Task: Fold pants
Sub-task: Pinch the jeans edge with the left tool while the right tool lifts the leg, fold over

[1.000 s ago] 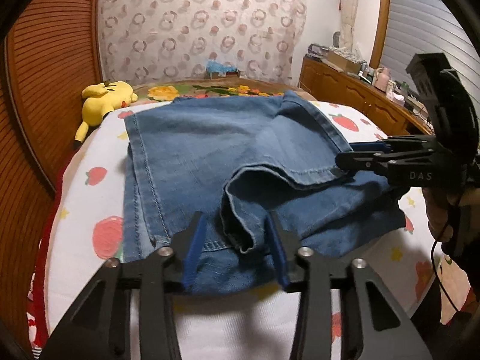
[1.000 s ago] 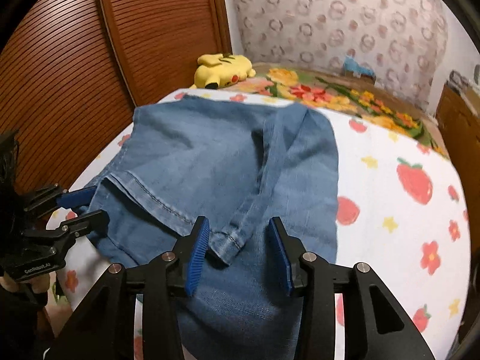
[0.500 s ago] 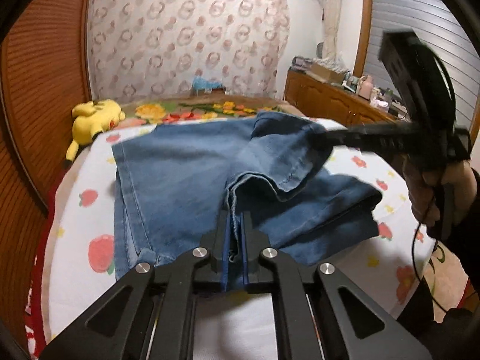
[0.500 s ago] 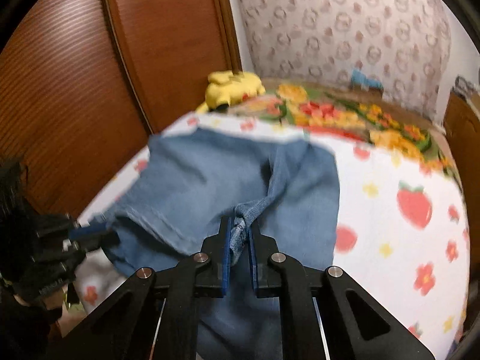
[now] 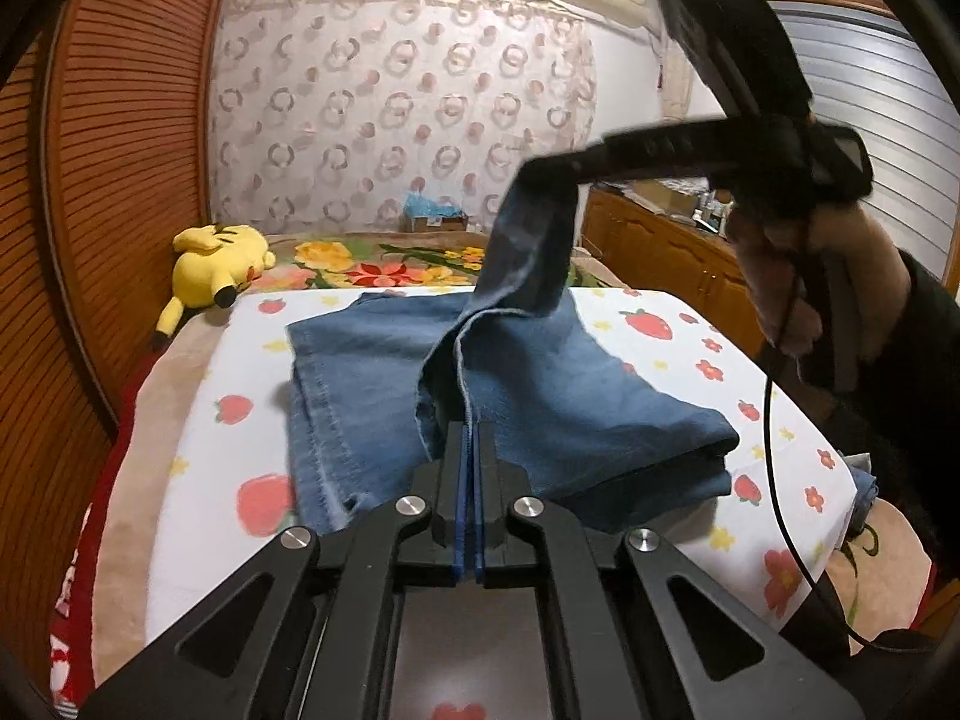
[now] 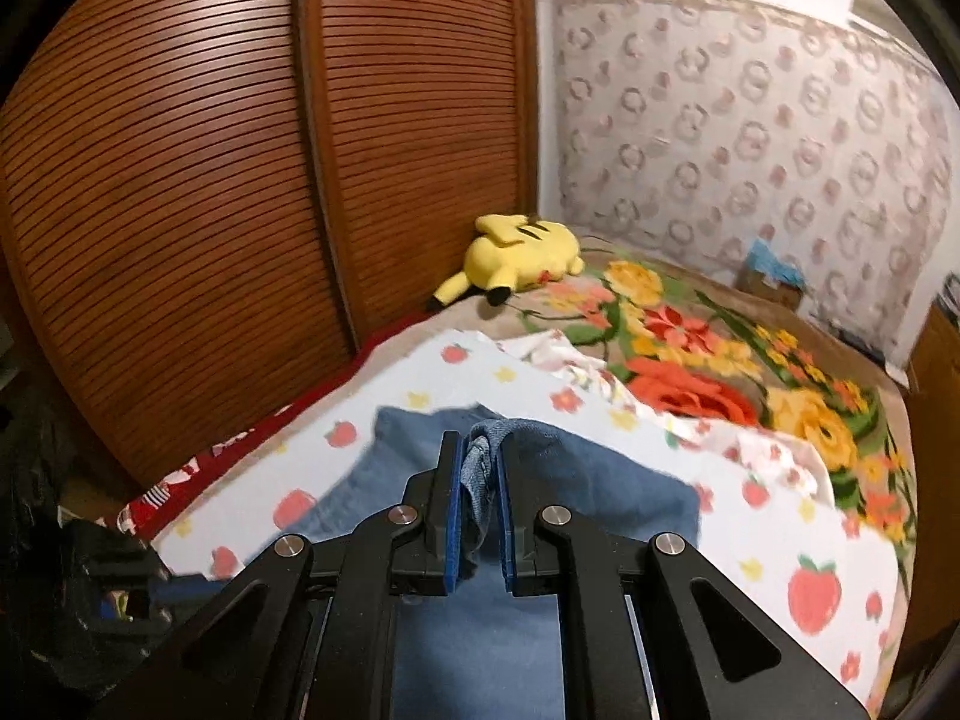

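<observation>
Blue denim pants (image 5: pixel 552 396) lie partly folded on a bed with a white strawberry-print sheet (image 5: pixel 252 408). My left gripper (image 5: pixel 470 441) is shut on the hem edge of the upper layer at the near side. My right gripper (image 5: pixel 543 171), seen in the left wrist view at upper right, is raised high and shut on the other hem corner, so a strip of denim hangs down from it. In the right wrist view the right gripper (image 6: pixel 480 450) pinches a bunched fold of pants (image 6: pixel 600 480), with the rest of the denim below.
A yellow plush toy (image 5: pixel 219 261) lies at the far left of the bed by a slatted wooden wardrobe (image 6: pixel 240 180). A floral blanket (image 6: pixel 750 372) covers the far end. A wooden dresser (image 5: pixel 672 252) stands to the right. A person's hand (image 5: pixel 810 276) holds the right gripper.
Both grippers went from open around the hem to shut on it. Both have since lifted, the right much higher, pulling the upper denim layer up off the pile.
</observation>
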Motion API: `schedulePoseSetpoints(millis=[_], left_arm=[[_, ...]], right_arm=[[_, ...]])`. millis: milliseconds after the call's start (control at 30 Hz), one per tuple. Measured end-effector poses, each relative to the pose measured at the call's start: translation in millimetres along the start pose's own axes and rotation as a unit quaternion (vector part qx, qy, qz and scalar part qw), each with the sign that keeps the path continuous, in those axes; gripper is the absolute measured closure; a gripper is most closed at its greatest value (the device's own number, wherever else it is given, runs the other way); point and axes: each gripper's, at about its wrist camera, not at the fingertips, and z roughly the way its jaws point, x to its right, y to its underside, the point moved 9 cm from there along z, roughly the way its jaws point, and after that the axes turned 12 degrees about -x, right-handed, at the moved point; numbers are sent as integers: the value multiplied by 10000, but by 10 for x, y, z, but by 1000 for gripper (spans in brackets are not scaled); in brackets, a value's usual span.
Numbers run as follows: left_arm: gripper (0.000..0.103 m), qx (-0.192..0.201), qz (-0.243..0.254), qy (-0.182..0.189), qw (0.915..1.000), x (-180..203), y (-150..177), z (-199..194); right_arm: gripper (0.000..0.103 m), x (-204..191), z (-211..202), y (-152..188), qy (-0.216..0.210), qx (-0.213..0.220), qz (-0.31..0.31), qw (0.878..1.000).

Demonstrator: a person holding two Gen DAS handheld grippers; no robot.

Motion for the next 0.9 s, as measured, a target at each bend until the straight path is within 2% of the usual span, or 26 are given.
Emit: schedulePoseSetpoints(millis=[167,433,467,533,600,667,833,867,900], left_arm=[[101,-138,-197,-67,9997,-194,93,47],[101,-484,-298,-88,9983,-294,298,247],[101,-502,-310,-89,9982,-302,309,259],[101,-517,-330,-100,9981,-315,335,253],[101,-480,-351,-109,9982,-332,325,224],[101,-436,-381,-101,9983,-354,317,180],[101,-359,-359,-161,9986,-366,224,113],[99,-373,-344,-168,9986,-362,210,116],[93,-390,-333,-180,9985,-357,201,123]], right_arm=[[93,-23,293,-155,-177,-47,-158,9997],[92,51,683,-71,-340,-400,-163,9985],[90,69,654,-72,-355,-439,-139,9983],[74,96,680,-71,-443,-484,-53,9978],[69,137,670,-102,-323,-477,-31,9983],[69,142,632,-91,-180,-452,-45,9988],[69,180,452,17,-192,-318,-2,9993],[69,202,441,67,-179,-303,25,9994],[69,236,420,121,-161,-291,50,9994]])
